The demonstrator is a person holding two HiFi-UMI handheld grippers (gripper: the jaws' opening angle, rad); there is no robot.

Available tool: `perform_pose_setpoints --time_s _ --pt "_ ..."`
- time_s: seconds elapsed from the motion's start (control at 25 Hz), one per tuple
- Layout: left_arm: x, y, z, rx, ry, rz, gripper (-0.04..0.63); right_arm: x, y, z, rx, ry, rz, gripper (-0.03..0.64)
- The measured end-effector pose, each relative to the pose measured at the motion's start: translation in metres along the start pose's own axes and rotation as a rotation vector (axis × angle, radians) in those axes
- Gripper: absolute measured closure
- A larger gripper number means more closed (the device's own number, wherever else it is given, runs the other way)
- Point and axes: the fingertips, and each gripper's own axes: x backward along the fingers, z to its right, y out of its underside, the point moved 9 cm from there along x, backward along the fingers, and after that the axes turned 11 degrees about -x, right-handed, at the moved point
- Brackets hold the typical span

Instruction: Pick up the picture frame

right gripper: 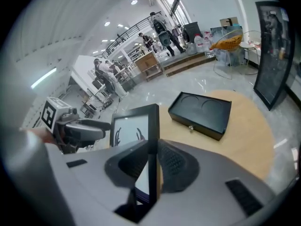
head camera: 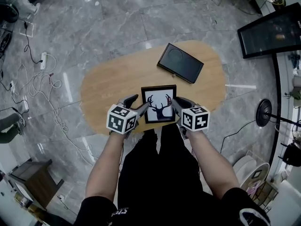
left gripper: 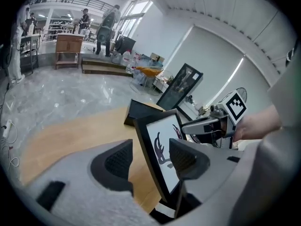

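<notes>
The picture frame (head camera: 159, 103), black-edged with a deer-head print, hangs upright over the near edge of the oval wooden table (head camera: 108, 84), between my two grippers. My right gripper (head camera: 178, 104) is shut on its right edge; in the right gripper view both pads clamp the thin frame (right gripper: 134, 126) at the gripper (right gripper: 150, 161). My left gripper (head camera: 140, 103) straddles the left edge. In the left gripper view the frame (left gripper: 164, 140) leans on the right-hand pad (left gripper: 186, 159), while a gap shows beside the left-hand pad (left gripper: 117, 161).
A flat black box (head camera: 180, 63) lies on the table's far side, behind the frame. A dark screen (head camera: 270, 29) and a round-based stand (head camera: 265, 111) are on the floor to the right. Cables and a power strip (head camera: 43, 58) trail at the left.
</notes>
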Motion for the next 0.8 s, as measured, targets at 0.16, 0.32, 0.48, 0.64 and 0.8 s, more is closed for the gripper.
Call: perform_pose_setpoints --time_s 0.16,0.32,0.48,0.64,0.8 --pt "0.016 -0.017 0.009 0.017 0.025 0.066 0.342 0.024 -0.017 -0.026 0.018 -0.05 0.041 0.549" --pt "0.04 -0.031 0.013 0.026 0.024 0.142 0.325 0.048 -0.029 -0.051 0.068 -0.082 0.069 0.574" --pt "0.054 -0.031 0.007 -0.006 -0.003 0.202 0.325 0.051 -0.026 -0.069 0.107 -0.081 0.076 0.591" --pt "0.024 -0.005 -0.008 0.025 -0.008 0.182 0.33 0.02 -0.013 -0.05 0.083 -0.069 0.056 0.592" --pt "-0.014 0.043 -0.02 0.087 0.0 0.116 0.331 -0.026 0.019 -0.015 0.057 -0.061 -0.017 0.586"
